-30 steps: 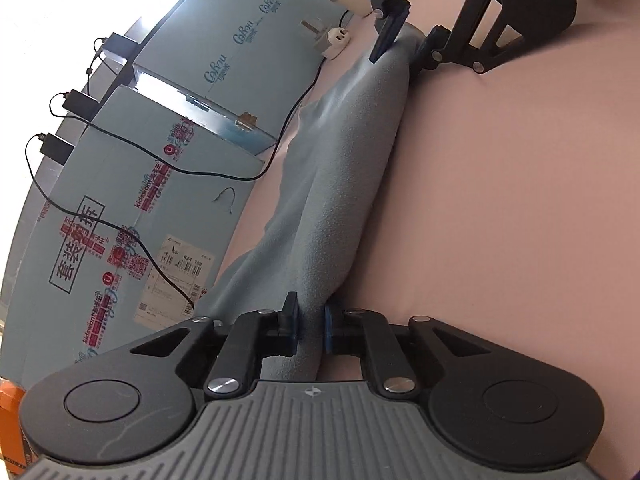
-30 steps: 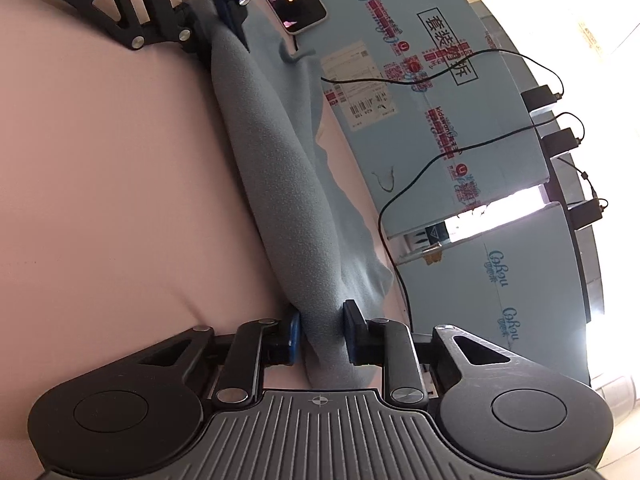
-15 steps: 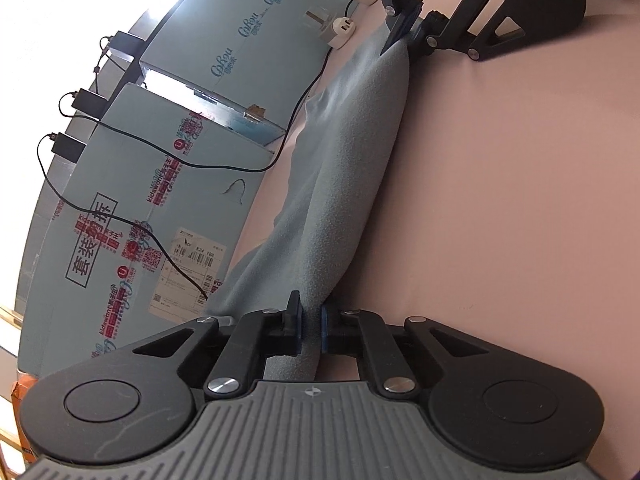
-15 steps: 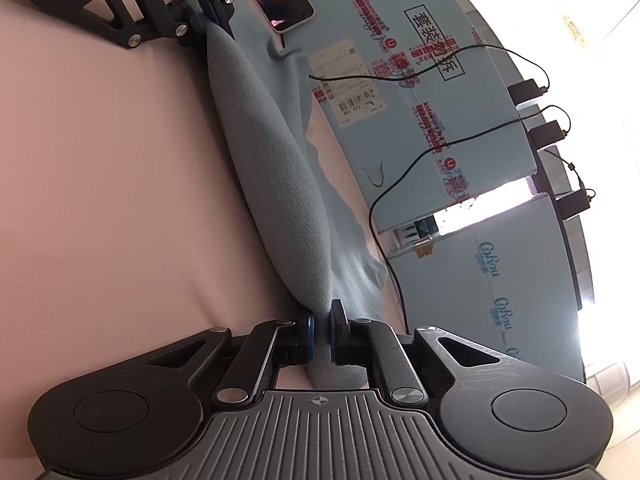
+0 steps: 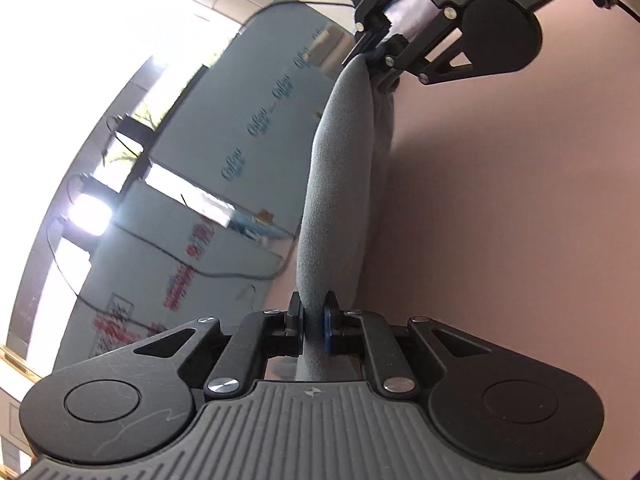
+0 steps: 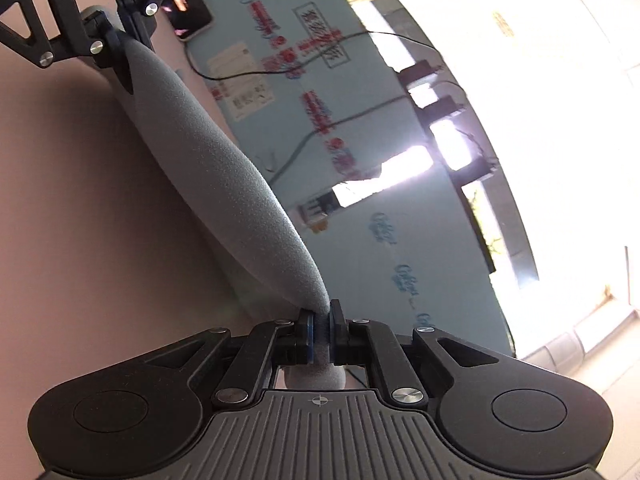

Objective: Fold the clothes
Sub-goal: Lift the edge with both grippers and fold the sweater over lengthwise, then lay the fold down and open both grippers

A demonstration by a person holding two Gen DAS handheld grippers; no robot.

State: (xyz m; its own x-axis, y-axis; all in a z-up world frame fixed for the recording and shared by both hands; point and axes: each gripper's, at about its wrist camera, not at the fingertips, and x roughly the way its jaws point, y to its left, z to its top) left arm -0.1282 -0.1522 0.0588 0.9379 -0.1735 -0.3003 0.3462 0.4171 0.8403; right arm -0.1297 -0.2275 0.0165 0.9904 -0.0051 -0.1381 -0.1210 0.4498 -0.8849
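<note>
The left tool (image 5: 312, 326) is closed tight on one end of a soft blue-grey cloth (image 5: 336, 200), and the right tool (image 6: 321, 334) is closed tight on the other end. The cloth hangs in the air between them, pulled into a long smooth roll above the pink table (image 5: 500, 200). From the left tool's camera, a loose layer of cloth droops beside the roll on the table side. How many times it is folded cannot be told. To do this step well, both tools should hold on tight and stay level, so the edge stays straight. They should move together at the same speed, so the cloth does not twist or slip out. When it comes down, the hanging part should touch the table gently and lie flat. The big blue boxes (image 6: 360, 120) and black cables (image 6: 320, 128) are close by, so the cloth should stay away from them.
</note>
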